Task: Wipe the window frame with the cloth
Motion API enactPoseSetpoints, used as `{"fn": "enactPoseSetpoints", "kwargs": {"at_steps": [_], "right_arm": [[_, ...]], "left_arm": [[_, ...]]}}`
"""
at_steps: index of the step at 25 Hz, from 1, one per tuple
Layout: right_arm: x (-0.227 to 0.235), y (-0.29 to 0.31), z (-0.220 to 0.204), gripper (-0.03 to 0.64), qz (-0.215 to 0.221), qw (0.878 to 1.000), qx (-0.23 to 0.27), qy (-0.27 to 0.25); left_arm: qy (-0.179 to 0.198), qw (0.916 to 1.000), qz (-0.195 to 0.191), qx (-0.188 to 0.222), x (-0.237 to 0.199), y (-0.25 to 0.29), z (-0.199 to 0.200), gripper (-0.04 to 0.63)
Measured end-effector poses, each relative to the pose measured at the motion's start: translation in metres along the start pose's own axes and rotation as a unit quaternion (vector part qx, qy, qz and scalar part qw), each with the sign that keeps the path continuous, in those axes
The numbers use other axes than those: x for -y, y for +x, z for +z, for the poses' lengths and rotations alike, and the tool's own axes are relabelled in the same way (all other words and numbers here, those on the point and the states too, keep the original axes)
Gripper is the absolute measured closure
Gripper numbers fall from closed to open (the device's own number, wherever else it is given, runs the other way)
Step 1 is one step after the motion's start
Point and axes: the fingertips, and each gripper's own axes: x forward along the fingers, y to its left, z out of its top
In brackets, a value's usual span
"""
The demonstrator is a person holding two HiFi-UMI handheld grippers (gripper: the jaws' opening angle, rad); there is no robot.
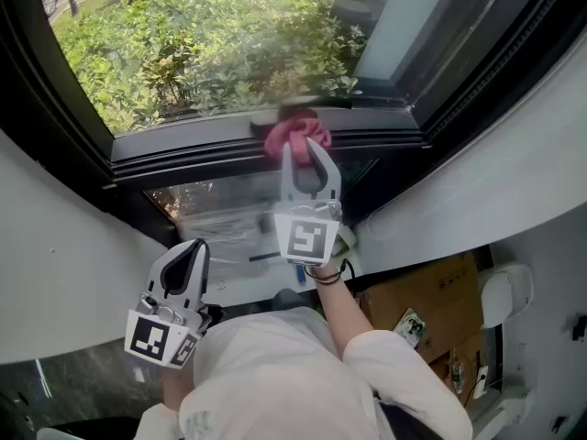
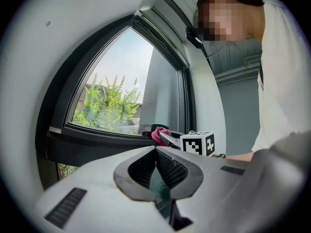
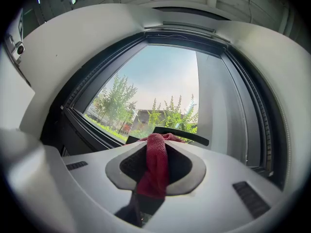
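Note:
A red cloth (image 1: 298, 134) rests against the dark lower rail of the window frame (image 1: 183, 154), about mid-span. My right gripper (image 1: 304, 150) reaches up to it and is shut on it; in the right gripper view the cloth (image 3: 156, 169) hangs pinched between the jaws of that gripper (image 3: 156, 142). My left gripper (image 1: 189, 257) is held low at the lower left, away from the window, shut on nothing. The left gripper view looks past its own closed jaws (image 2: 156, 149) to the cloth (image 2: 159, 134) and the right gripper's marker cube (image 2: 198, 143).
A black window handle (image 3: 184, 136) lies just beyond the cloth. White curved wall panels (image 1: 64, 255) flank the window on both sides. Clear plastic sheeting (image 1: 220, 218) lies under the rail. A cardboard box (image 1: 431, 301) sits on the floor at the right. Shrubs show outside.

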Motion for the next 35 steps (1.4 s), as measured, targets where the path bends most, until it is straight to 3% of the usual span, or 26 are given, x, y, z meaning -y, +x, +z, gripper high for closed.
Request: {"fn": "enactPoseSetpoints", "kwargs": {"at_steps": [8,14,35], "right_arm": [[-0.008,-0.001,-0.003,0.526,0.010,1.000,-0.023,0.010],[-0.010,0.000,0.003,0.526,0.015,1.000,0.002,-0.007],[-0.011,-0.001,0.000,0.526,0.024,0.999,-0.010,-0.025]], "left_arm": [[-0.001,1.0000,0.000,0.002,-0.001,-0.001,0.001,0.584],[-0.001,1.0000,-0.002,0.004,0.001,0.000,0.002,0.584],[0.006,0.9998,0.018,0.006,0.004,-0.010,0.005,0.584]]}}
